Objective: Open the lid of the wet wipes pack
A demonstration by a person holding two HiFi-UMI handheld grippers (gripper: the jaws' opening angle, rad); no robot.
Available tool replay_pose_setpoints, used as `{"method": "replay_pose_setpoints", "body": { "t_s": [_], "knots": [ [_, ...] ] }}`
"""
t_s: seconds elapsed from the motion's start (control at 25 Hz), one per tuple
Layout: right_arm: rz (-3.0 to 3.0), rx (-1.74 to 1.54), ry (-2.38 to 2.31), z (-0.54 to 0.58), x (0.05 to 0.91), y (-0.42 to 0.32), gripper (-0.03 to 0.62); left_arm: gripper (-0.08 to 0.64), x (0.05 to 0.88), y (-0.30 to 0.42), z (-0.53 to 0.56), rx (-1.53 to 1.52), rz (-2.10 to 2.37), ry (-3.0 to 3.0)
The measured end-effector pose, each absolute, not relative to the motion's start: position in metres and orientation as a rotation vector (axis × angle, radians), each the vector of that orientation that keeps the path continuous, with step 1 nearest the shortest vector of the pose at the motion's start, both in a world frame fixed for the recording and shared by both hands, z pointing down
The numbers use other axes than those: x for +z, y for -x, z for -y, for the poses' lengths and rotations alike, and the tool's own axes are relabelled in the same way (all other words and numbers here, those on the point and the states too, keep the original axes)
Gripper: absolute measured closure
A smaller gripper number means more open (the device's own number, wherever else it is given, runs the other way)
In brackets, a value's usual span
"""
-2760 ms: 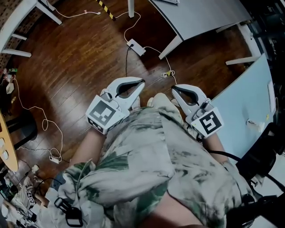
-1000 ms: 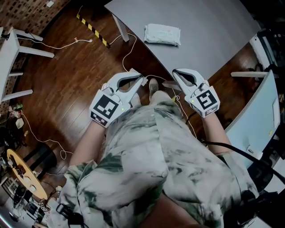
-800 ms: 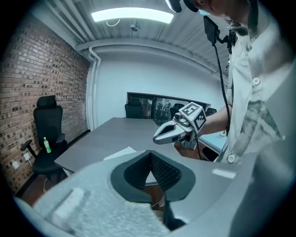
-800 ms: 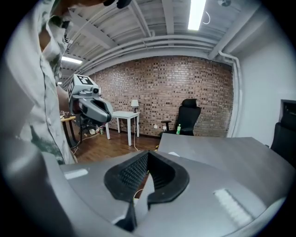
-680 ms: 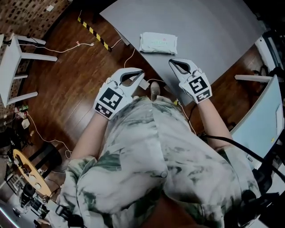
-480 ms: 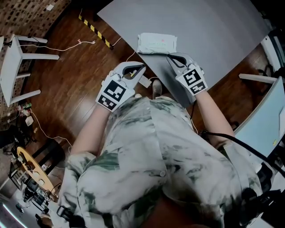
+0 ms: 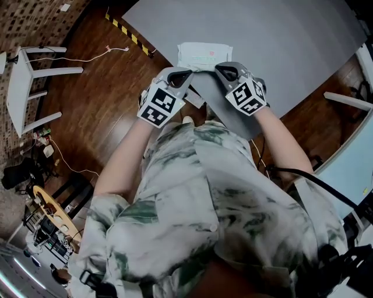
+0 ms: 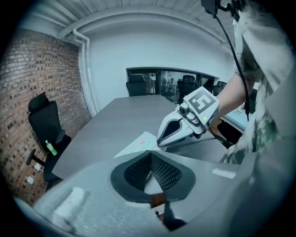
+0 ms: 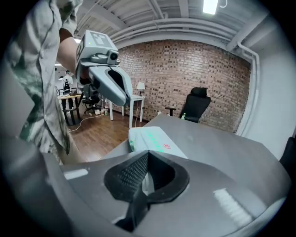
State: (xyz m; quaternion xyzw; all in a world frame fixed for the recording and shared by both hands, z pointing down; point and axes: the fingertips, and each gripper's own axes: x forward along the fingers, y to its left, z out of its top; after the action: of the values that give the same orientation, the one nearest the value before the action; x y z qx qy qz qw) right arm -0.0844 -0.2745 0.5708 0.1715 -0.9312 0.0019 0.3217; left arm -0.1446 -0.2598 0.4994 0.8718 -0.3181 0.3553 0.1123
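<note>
Since white flat soft wet wipes pack (image 7: 204,56) lies at near edge of grey table (image 7: 285,46), and left gripper (image 7: 187,73), right gripper (image 7: 219,69) are closed, empty (tips just beside it), jaws must be opened, body pinned, lid flap lifted.

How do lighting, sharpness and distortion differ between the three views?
Head view: dim, corners dark, the wet wipes pack bright. Left gripper view: fisheye curve, black corners, foreground soft. Right gripper view: same curve, a ceiling lamp glaring at top.
</note>
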Motion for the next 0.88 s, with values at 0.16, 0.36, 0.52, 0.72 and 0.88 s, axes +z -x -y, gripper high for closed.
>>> {"method": "replay_pose_setpoints", "body": {
  "t_s": [0.16, 0.36, 0.52, 0.72, 0.88],
  "knots": [
    [2.435, -0.056, -0.451, 0.266, 0.575, 0.084, 0.586, 0.557, 0.523, 0.135, 0.266, 1.185, 0.870, -2.581],
    [2.418, -0.096, -0.479, 0.266, 0.579, 0.090, 0.592, 0.557, 0.542, 0.121, 0.279, 1.339, 0.774, -2.637],
    [2.406, -0.085, -0.482, 0.268, 0.584, 0.093, 0.595, 0.546, 0.557, 0.119, 0.285, 1.464, 0.725, -2.657],
    [2.421, -0.078, -0.492, 0.267, 0.581, 0.093, 0.595, 0.466, 0.564, 0.116, 0.283, 1.567, 0.660, -2.656],
    [2.435, -0.068, -0.496, 0.268, 0.582, 0.094, 0.595, 0.469, 0.571, 0.118, 0.288, 1.698, 0.647, -2.651]
  ]
}}
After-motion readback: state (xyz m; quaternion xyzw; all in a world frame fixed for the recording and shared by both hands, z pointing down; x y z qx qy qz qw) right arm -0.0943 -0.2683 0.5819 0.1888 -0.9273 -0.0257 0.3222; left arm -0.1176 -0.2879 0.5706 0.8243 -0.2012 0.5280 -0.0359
